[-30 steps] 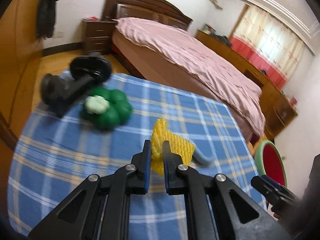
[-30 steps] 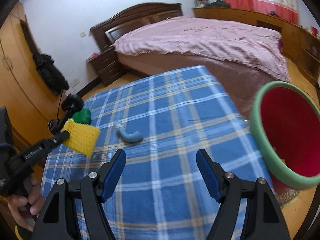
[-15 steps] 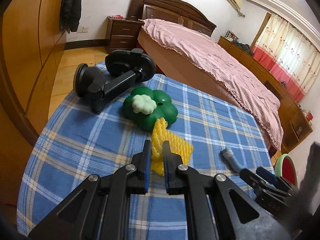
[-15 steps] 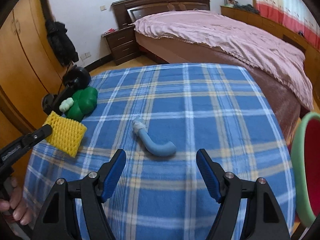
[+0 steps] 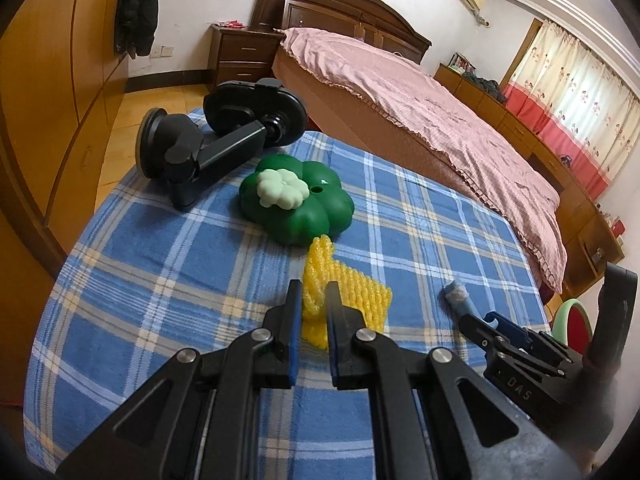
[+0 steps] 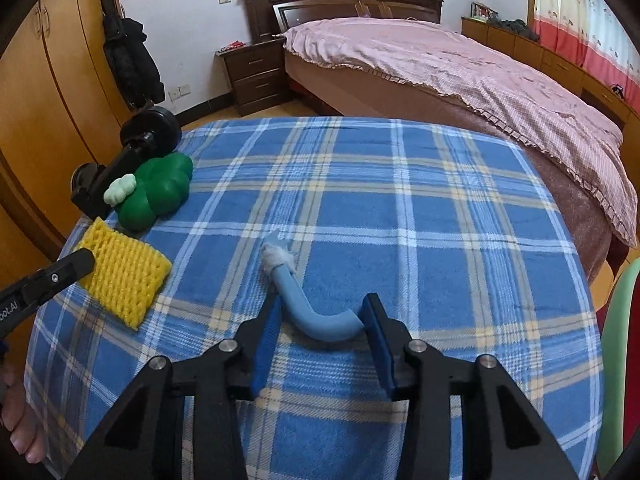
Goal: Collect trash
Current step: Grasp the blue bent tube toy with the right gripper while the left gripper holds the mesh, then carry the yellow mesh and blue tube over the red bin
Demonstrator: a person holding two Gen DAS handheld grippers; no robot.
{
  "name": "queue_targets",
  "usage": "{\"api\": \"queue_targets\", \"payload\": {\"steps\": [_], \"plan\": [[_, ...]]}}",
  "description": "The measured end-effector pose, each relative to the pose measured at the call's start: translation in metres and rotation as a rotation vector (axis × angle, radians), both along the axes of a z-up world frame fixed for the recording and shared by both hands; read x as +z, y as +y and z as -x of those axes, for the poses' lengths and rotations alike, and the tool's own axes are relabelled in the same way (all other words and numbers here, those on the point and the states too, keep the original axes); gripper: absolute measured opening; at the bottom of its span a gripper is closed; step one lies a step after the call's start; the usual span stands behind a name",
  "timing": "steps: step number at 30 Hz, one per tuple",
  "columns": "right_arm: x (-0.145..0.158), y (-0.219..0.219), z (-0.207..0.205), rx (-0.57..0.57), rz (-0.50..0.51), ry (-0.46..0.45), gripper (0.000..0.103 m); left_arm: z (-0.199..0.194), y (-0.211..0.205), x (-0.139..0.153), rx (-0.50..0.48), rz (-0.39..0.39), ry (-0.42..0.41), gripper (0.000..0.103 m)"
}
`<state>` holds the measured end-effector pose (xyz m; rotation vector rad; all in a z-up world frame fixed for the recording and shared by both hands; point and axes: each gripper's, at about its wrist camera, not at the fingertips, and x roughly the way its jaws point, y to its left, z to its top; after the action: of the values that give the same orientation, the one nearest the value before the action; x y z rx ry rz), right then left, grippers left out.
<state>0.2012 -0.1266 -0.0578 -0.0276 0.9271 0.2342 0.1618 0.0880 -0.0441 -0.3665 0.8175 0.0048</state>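
1. The right claw (image 6: 322,320), low in the frame, was closing around the blue foam tube (image 6: 320,316) on the desk (image 6: 460,280); its pads looked not yet pressed in.
2. The tube seemed light and squashy, best pinched at its bend.
3. At middle left, the left claw (image 5: 310,304) was clamped on the soft yellow foam net (image 6: 124,276).

a green clover-shaped toy (image 5: 298,202) lies against a black suction mount (image 5: 212,140) on the blue plaid cloth (image 6: 400,208).

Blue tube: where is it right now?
Right wrist view: the blue tube lies on the plaid cloth between the closing right gripper jaws, right of the yellow foam net.
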Motion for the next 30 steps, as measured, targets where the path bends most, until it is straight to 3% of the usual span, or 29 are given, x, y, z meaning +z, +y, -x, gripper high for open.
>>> {"api": "queue_targets", "payload": {"steps": [8, 30], "plan": [[0.008, -0.010, 0.023, -0.023, -0.074, -0.005, 0.044, 0.007, -0.009, 0.005, -0.021, -0.002, -0.008, 0.010], [0.070, -0.074, 0.104, -0.147, -0.252, -0.168, 0.044, 0.032, -0.062, 0.046, -0.151, 0.009, -0.088, 0.010]]}}
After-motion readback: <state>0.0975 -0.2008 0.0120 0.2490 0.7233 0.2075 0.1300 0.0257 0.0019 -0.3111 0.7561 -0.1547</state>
